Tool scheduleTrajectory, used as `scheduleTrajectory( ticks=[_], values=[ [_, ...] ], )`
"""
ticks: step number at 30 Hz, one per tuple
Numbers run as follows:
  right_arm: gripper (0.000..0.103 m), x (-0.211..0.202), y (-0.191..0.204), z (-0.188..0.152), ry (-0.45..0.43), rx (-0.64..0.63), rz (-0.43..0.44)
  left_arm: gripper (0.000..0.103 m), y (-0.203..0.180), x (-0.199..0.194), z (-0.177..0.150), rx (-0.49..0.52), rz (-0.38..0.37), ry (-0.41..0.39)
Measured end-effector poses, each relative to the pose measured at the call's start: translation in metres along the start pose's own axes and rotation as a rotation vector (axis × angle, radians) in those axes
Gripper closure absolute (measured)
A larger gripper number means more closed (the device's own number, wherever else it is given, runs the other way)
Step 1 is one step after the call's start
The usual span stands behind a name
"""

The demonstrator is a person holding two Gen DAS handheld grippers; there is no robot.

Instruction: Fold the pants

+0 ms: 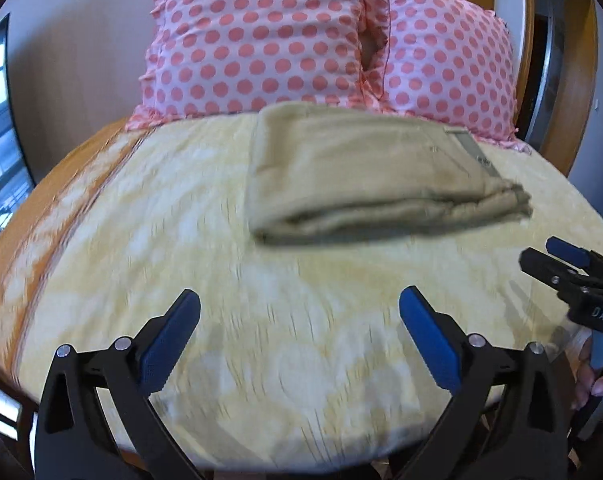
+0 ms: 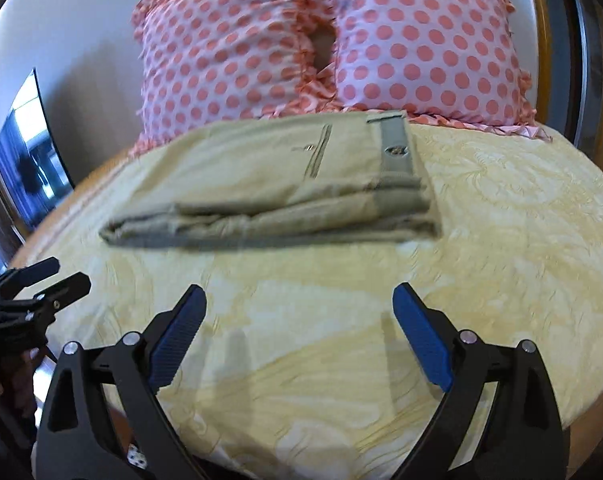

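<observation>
The khaki pants lie folded into a flat stack on the yellow bedspread, just in front of the pillows; in the right wrist view the pants show a back pocket and waistband on top. My left gripper is open and empty, held above the bedspread well short of the pants. My right gripper is open and empty too, also short of the pants. Each gripper shows at the edge of the other's view, the right one and the left one.
Two pink polka-dot pillows lean against the wall behind the pants. The wooden bed frame shows on the left. A dark screen stands at the far left.
</observation>
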State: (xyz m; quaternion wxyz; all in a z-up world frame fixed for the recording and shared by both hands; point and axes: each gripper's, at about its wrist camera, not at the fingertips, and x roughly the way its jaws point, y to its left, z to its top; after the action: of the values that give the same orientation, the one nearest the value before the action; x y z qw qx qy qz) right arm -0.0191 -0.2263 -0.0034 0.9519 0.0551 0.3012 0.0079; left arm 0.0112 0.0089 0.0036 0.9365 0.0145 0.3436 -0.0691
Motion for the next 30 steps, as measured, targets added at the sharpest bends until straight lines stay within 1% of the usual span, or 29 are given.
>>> scheduleTrajectory(
  ticks=[3, 5, 6, 9, 10, 14, 19, 30],
  values=[
    [0.003, -0.001, 0.01, -0.012, -0.022, -0.034, -0.029, 0.001, -0.005, 0.001, -0.014, 0.006, 0.048, 0.006],
    [0.002, -0.001, 0.015, -0.017, -0.033, -0.053, -0.049, 0.001, -0.006, 0.0, -0.022, 0.008, 0.055, 0.0],
    [0.002, 0.002, 0.015, -0.02, -0.027, -0.052, -0.056, 0.001, -0.007, -0.002, -0.025, 0.018, 0.061, -0.024],
    [0.002, 0.003, 0.021, -0.03, -0.081, -0.095, -0.095, 0.001, -0.006, -0.005, -0.034, 0.015, 0.058, -0.076],
    [0.002, 0.002, 0.02, -0.033, -0.1, -0.083, -0.093, 0.001, -0.007, -0.005, -0.036, 0.014, 0.06, -0.091],
    [0.002, 0.002, 0.019, -0.04, -0.157, -0.081, -0.1, 0.001, -0.008, -0.006, -0.039, 0.015, 0.066, -0.122],
    [0.002, 0.0, 0.02, -0.039, -0.169, -0.081, -0.108, 0.001, -0.009, -0.005, -0.04, 0.016, 0.066, -0.134],
    [0.002, 0.0, 0.019, -0.039, -0.17, -0.082, -0.108, 0.001, -0.008, -0.004, -0.04, 0.017, 0.065, -0.134]
  ],
)
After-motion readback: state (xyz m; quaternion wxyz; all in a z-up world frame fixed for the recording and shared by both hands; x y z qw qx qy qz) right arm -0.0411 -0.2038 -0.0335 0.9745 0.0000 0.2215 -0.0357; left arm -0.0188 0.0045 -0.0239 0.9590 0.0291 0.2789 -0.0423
